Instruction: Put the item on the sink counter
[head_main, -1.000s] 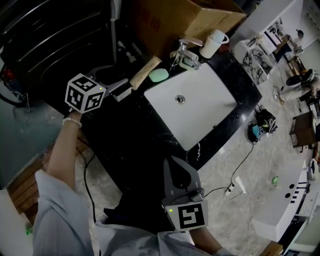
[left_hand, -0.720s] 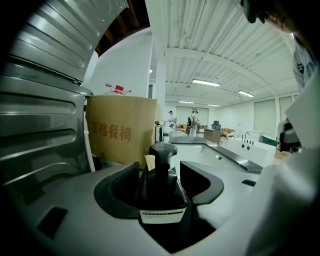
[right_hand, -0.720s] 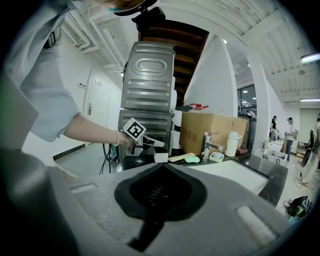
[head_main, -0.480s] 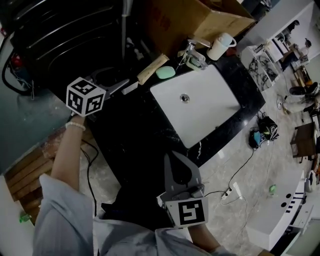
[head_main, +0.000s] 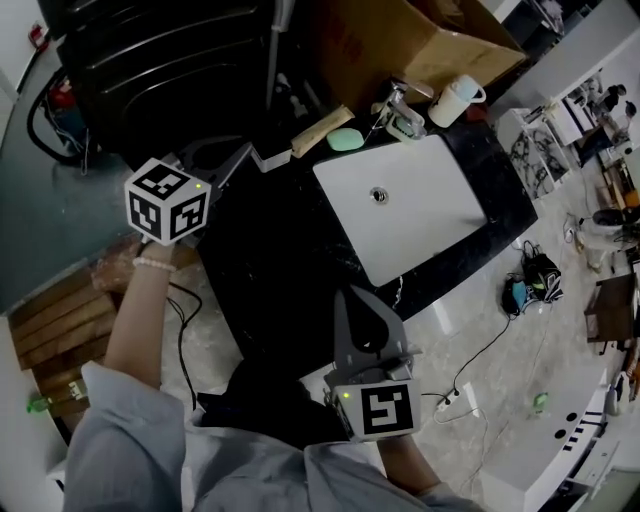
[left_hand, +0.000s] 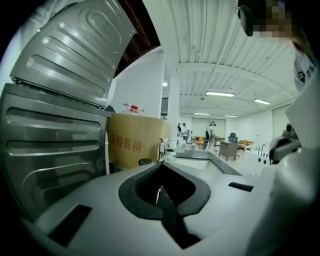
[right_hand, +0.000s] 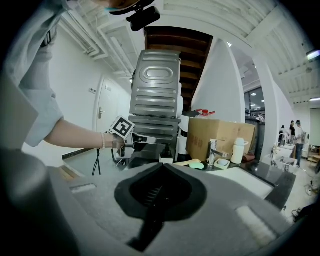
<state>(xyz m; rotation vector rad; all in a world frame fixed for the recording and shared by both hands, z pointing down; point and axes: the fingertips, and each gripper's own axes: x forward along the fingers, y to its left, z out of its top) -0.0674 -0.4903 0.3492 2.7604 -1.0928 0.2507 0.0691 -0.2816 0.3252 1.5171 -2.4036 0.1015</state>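
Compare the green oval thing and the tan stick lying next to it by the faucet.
Colour: the green oval thing is pale mint, the tan stick light wood-brown.
Shape: the green oval thing is short and rounded, the tan stick long and narrow.
Place: the green oval thing lies nearer the faucet, the tan stick beyond it, away from the faucet.
Both lie flat on the black counter.
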